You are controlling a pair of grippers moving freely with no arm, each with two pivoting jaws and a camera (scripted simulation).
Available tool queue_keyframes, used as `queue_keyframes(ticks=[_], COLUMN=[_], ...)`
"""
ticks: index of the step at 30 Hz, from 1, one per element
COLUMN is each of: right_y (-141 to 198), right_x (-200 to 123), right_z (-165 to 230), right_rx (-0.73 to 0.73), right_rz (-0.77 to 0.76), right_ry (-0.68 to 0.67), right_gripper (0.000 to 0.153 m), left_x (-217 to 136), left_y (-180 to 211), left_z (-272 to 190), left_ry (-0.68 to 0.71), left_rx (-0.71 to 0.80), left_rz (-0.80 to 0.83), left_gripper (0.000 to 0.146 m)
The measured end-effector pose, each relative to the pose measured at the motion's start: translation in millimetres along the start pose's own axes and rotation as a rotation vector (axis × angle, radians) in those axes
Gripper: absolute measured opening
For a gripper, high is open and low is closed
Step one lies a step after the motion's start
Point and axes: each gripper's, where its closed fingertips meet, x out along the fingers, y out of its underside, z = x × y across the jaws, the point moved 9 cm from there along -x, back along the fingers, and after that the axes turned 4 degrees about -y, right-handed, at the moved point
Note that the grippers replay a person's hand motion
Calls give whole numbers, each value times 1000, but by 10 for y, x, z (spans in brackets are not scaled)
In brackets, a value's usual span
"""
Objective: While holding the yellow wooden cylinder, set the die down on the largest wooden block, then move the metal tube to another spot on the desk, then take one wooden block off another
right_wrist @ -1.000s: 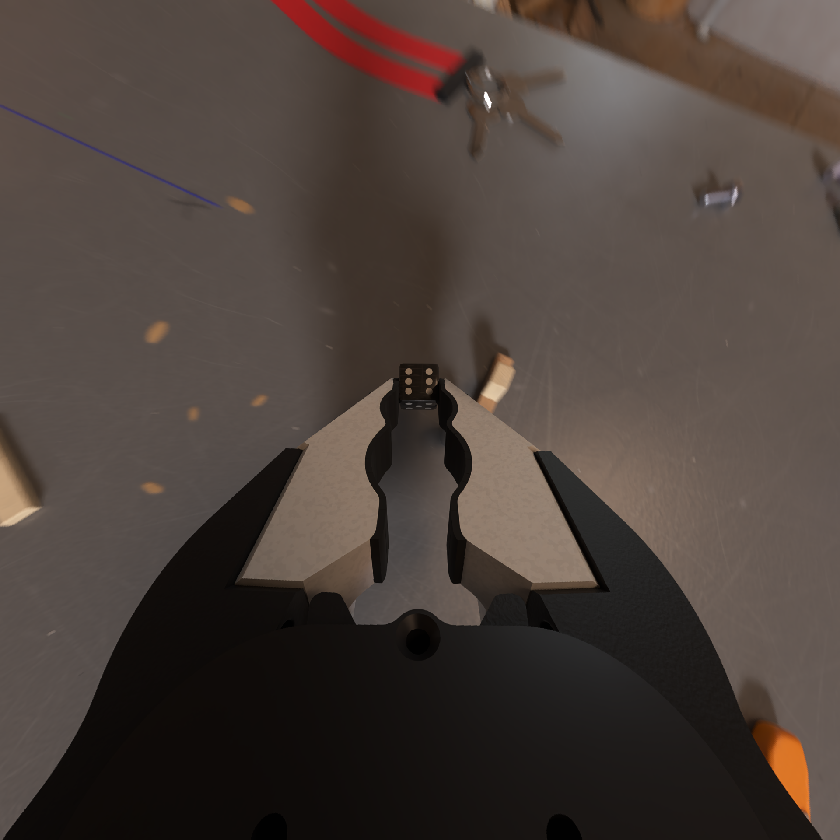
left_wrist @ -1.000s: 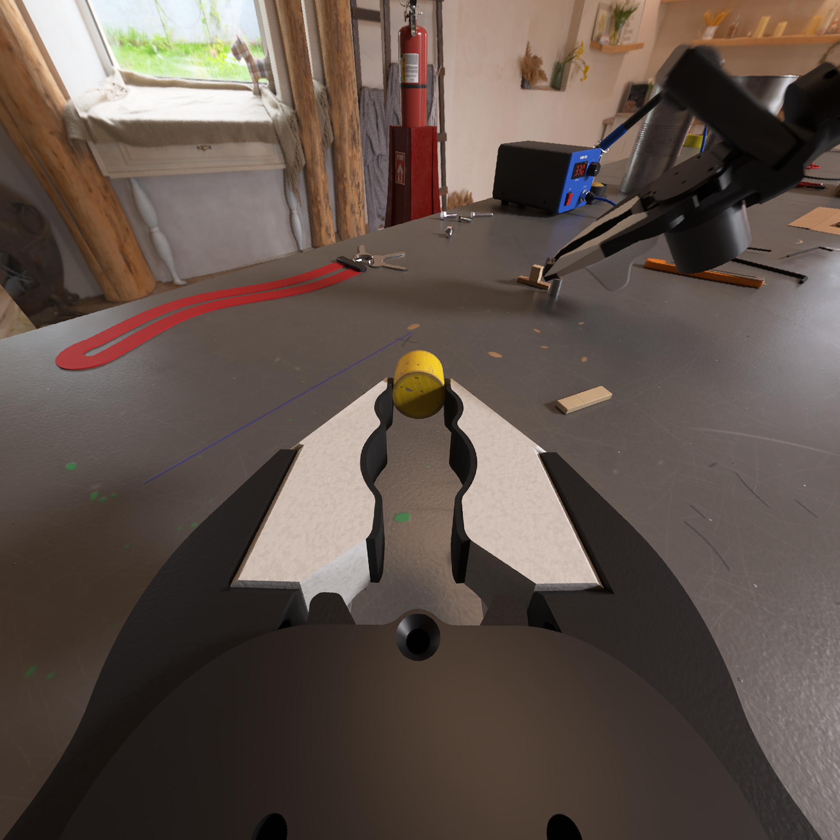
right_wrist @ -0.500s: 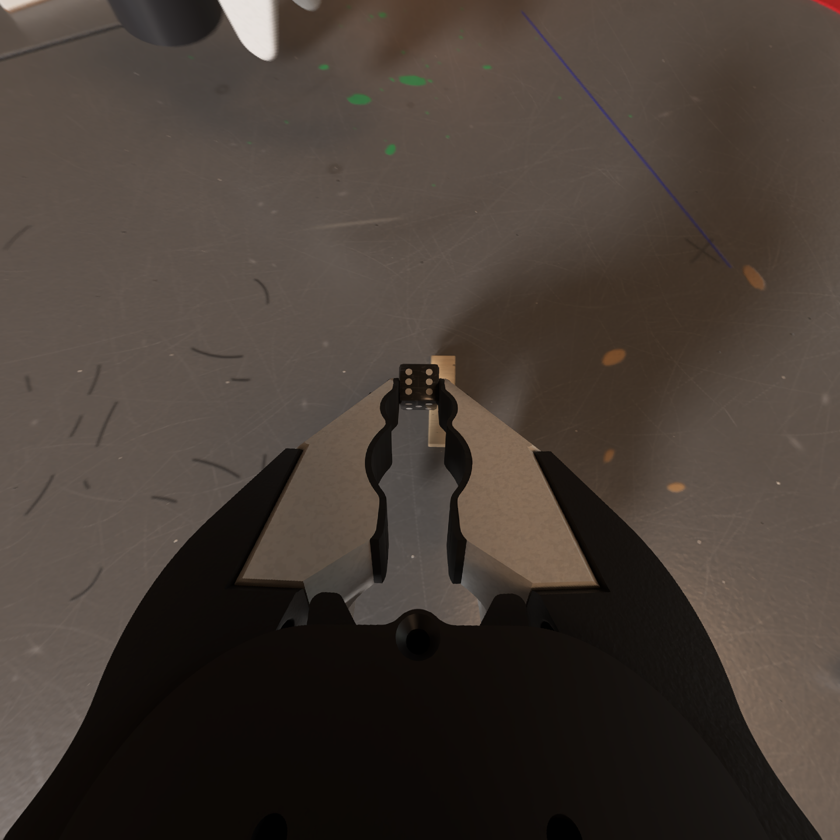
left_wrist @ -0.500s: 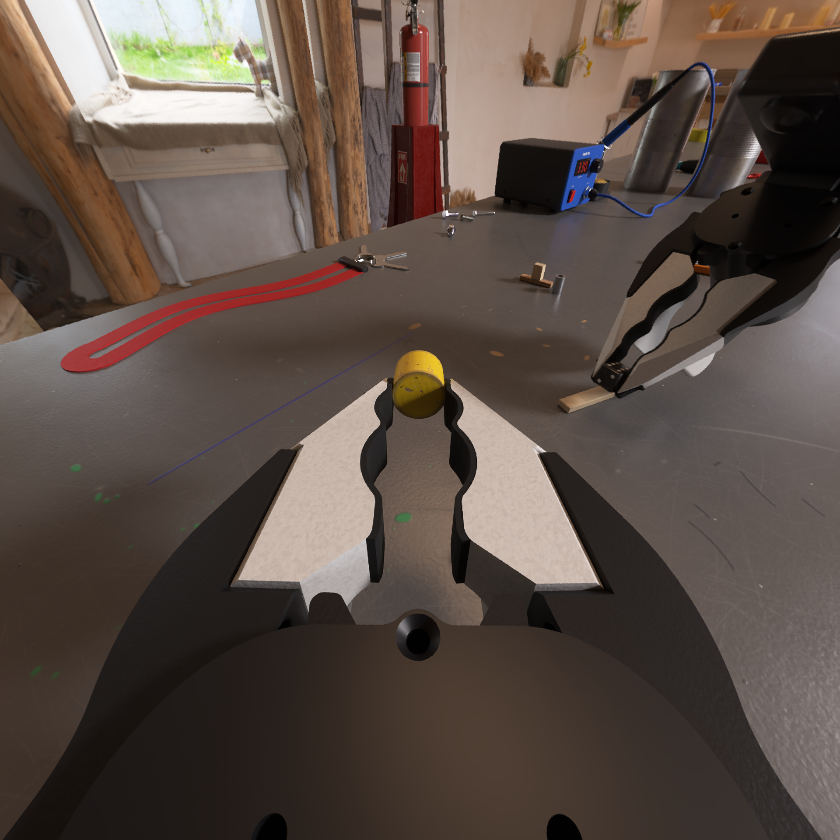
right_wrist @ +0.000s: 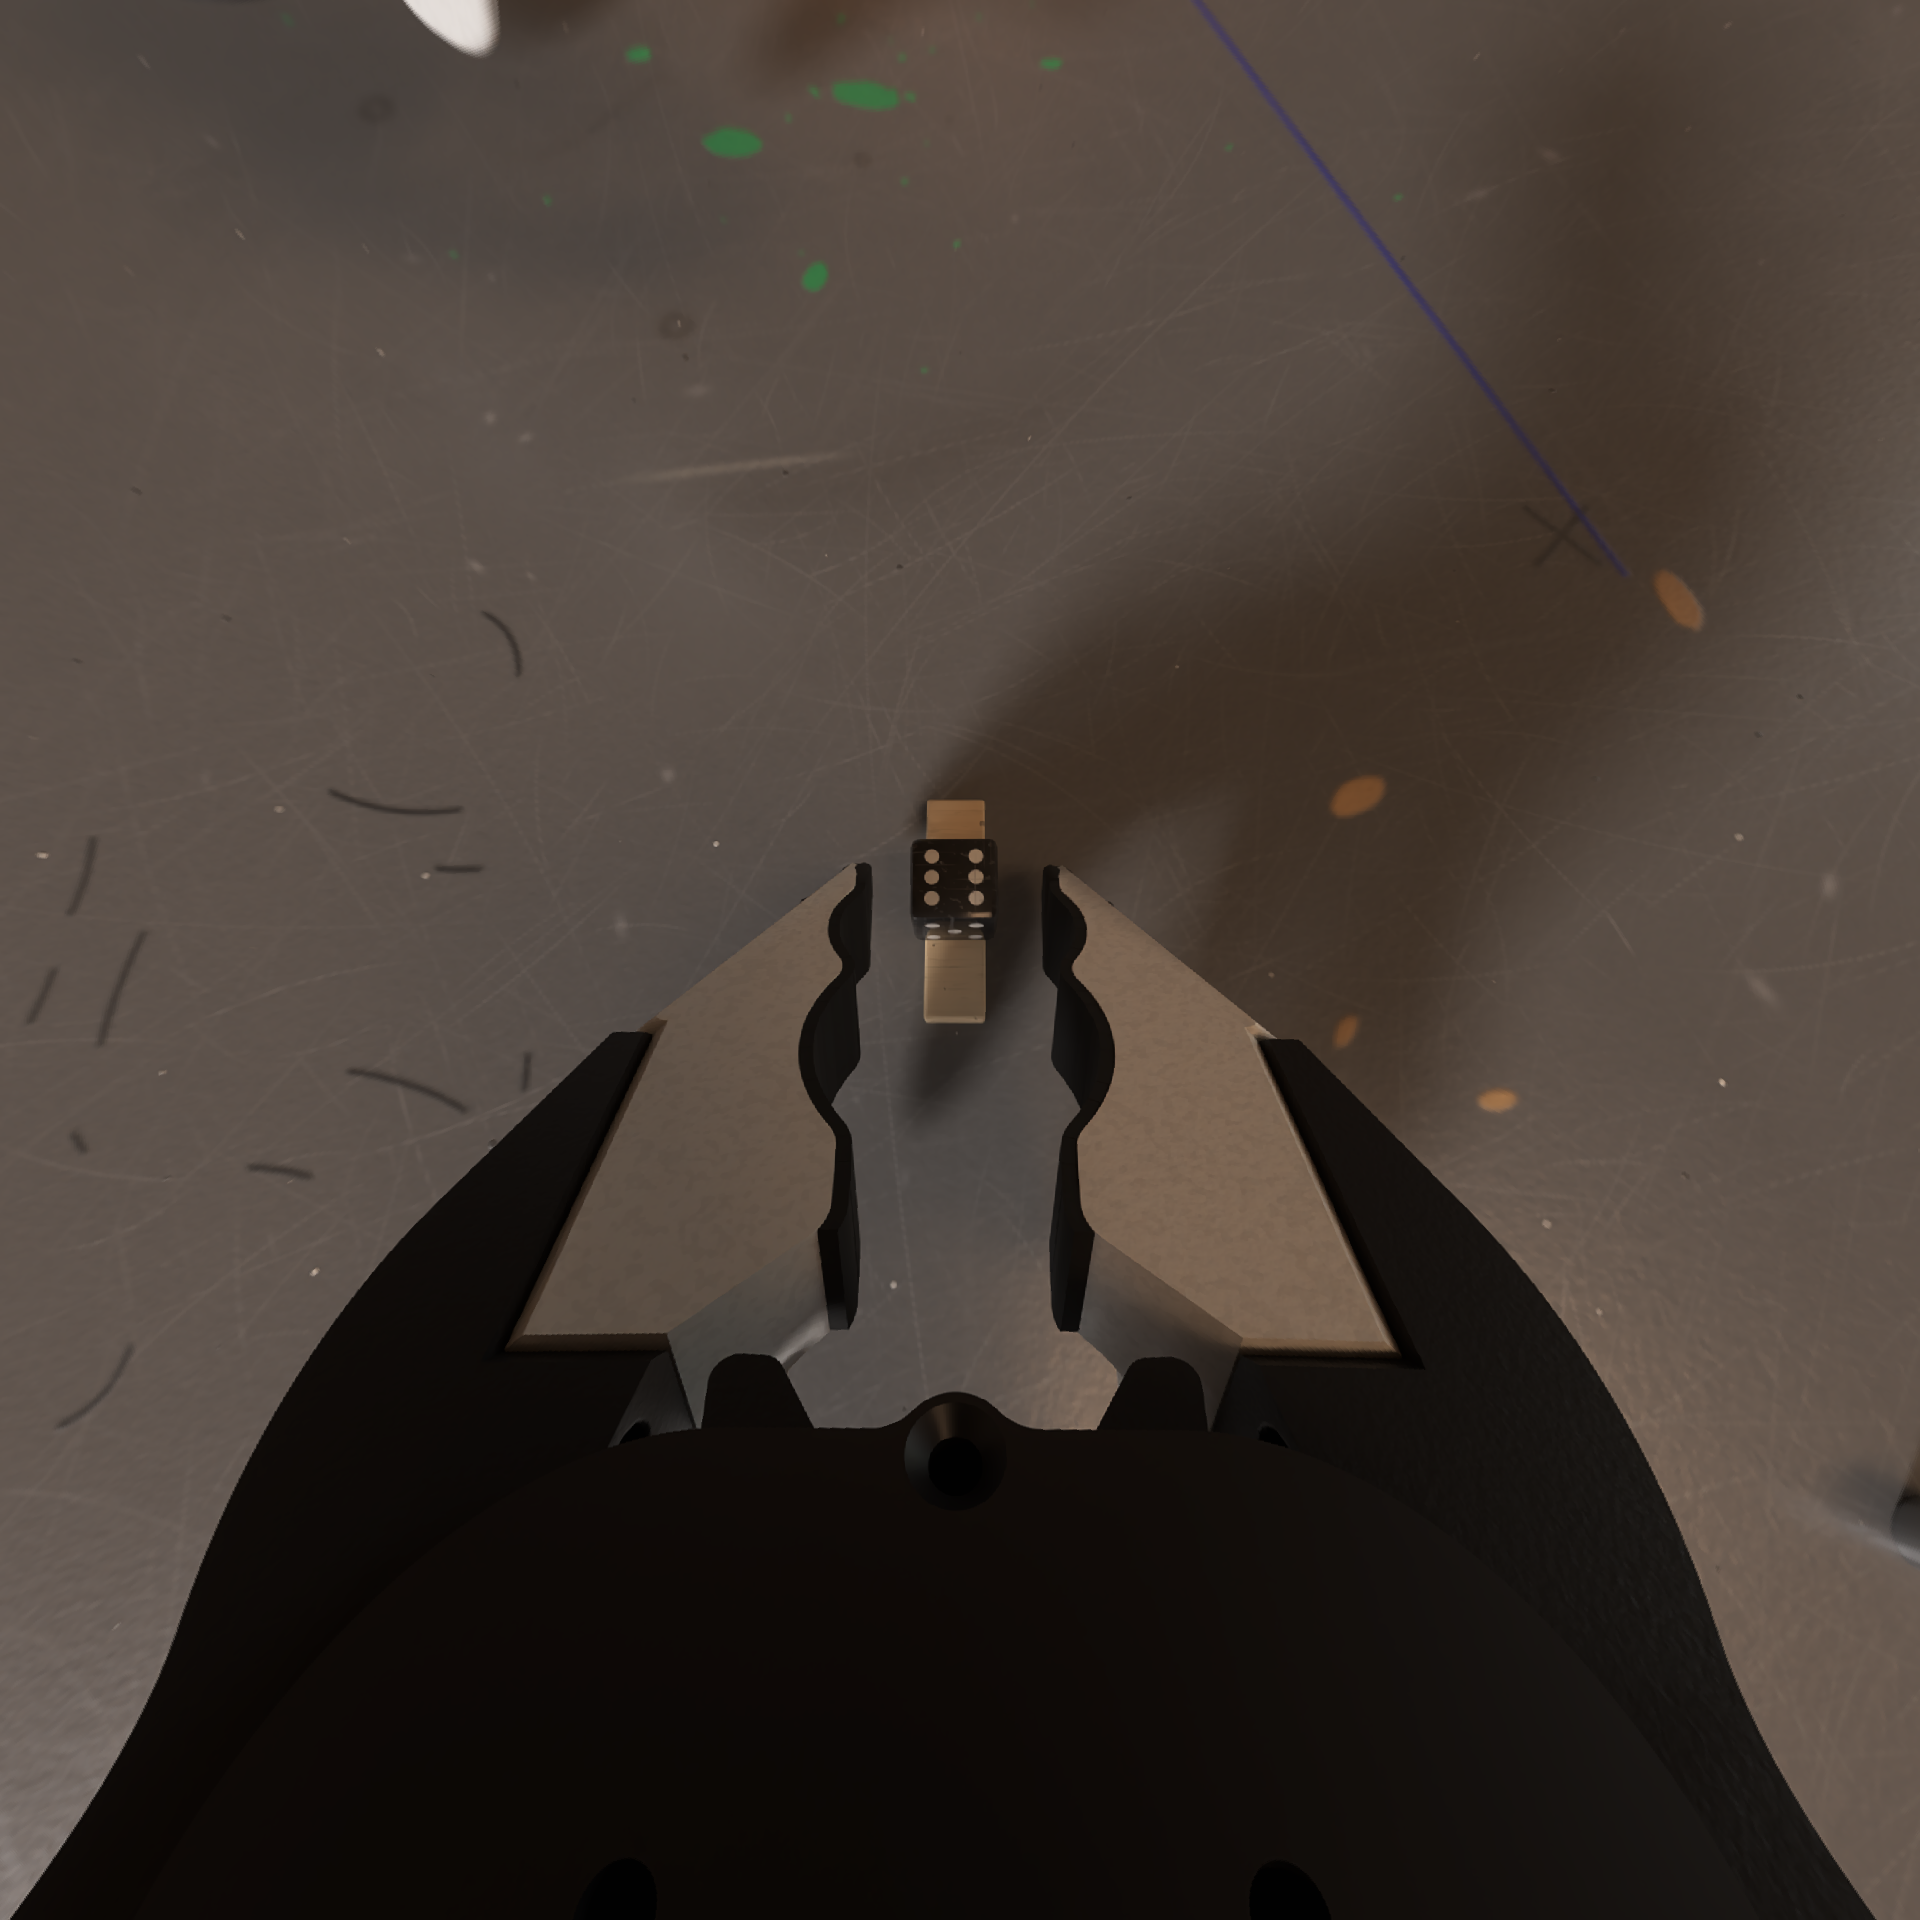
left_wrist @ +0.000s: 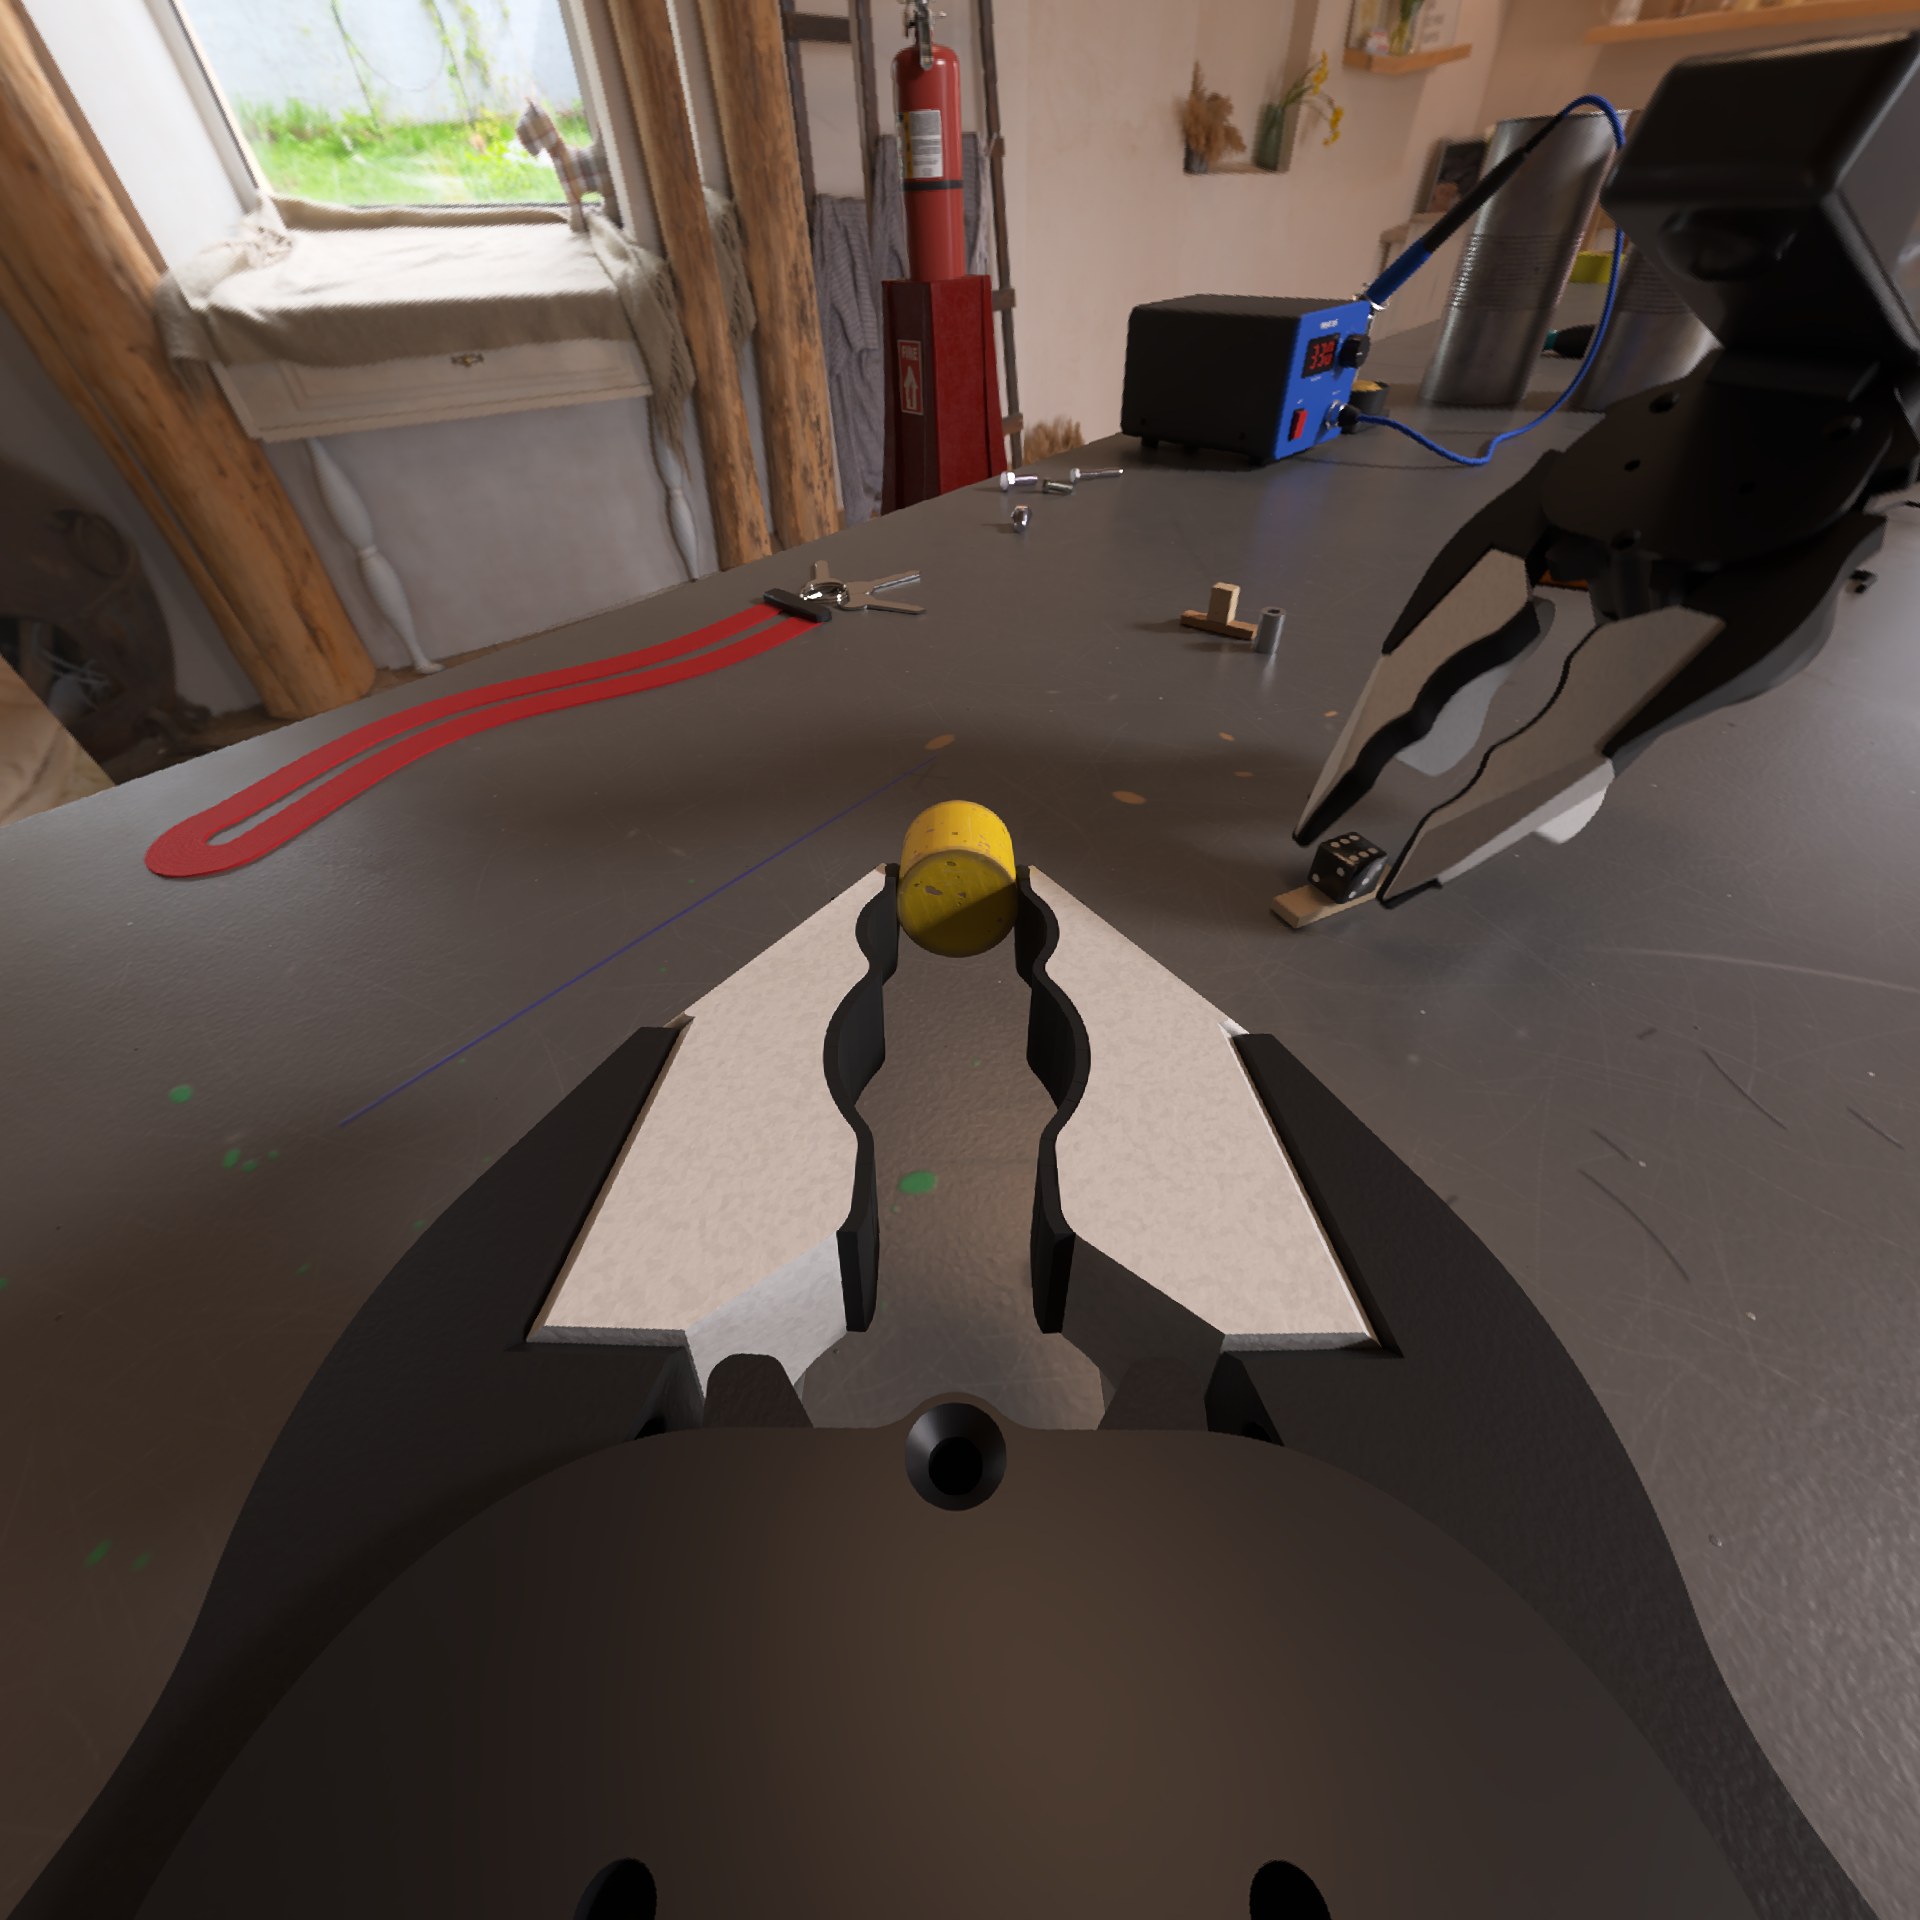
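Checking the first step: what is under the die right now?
The die sits on the flat wooden block, which lies on the desk. The open right gripper flanks it. The block's middle is covered.

The die [right_wrist: 954, 891] sits on the flat block [right_wrist: 955, 982], with the metal tube [left_wrist: 1269, 630] just right of the stacked blocks [left_wrist: 1218, 612].

Left tool [left_wrist: 956, 883]: level and low over the counter, fingers pinched closed on a held piece
Right tool [right_wrist: 954, 883]: tilted steeply down, fingers spread apart, tips near the counter
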Motion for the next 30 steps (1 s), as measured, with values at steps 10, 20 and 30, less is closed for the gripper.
queue_keyframes(ticks=[10, 20, 30], right_y=[433, 635, 670], right_x=[-910, -757, -706], right_z=[-813, -1120, -1193], right_rx=[335, 457, 497], right_rz=[-118, -32, -7], right_ry=[645, 695, 641], right_gripper=[39, 38, 12], left_x=[9, 15, 30], left_y=[3, 5, 9], left_z=[-3, 0, 2], left_ry=[11, 10, 9], left_rx=[2, -1, -4], left_rz=[10, 16, 29], left_gripper=[21, 21, 21])
